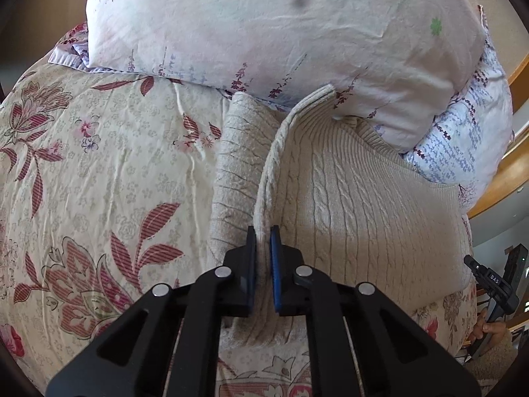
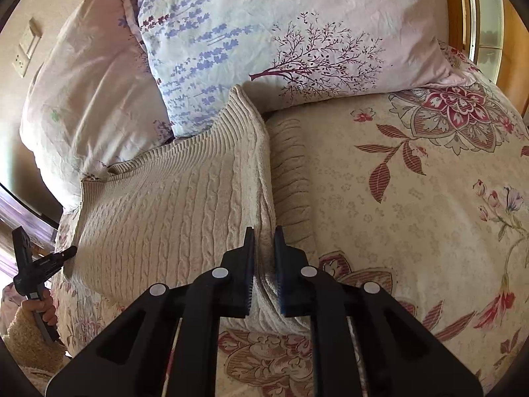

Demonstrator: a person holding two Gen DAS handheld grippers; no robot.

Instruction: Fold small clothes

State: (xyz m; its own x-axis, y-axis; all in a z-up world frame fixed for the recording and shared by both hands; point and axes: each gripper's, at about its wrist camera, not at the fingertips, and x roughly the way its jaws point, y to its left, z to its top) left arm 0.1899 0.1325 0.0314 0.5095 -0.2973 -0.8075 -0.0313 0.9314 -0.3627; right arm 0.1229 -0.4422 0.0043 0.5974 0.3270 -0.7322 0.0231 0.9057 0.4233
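Observation:
A cream cable-knit sweater [image 1: 363,198] lies on a floral bedspread [image 1: 99,165], its ribbed hem against the pillows. My left gripper [image 1: 263,231] is shut on the sweater's folded left edge, with the knit pinched between the blue pads. A plainer knit sleeve [image 1: 238,165] lies just left of that edge. In the right wrist view the same sweater [image 2: 165,215] fills the left half. My right gripper [image 2: 265,235] is shut on its right edge, where a thick fold of knit sits between the pads. A ribbed strip [image 2: 291,172] lies flat beside it.
Two floral pillows [image 1: 281,33] [image 2: 264,26] lie directly behind the sweater. A wooden bed rail [image 1: 509,172] runs along the right. A hand [image 1: 492,327] holding the other gripper's handle shows at the right edge, and another hand [image 2: 46,307] shows low on the left.

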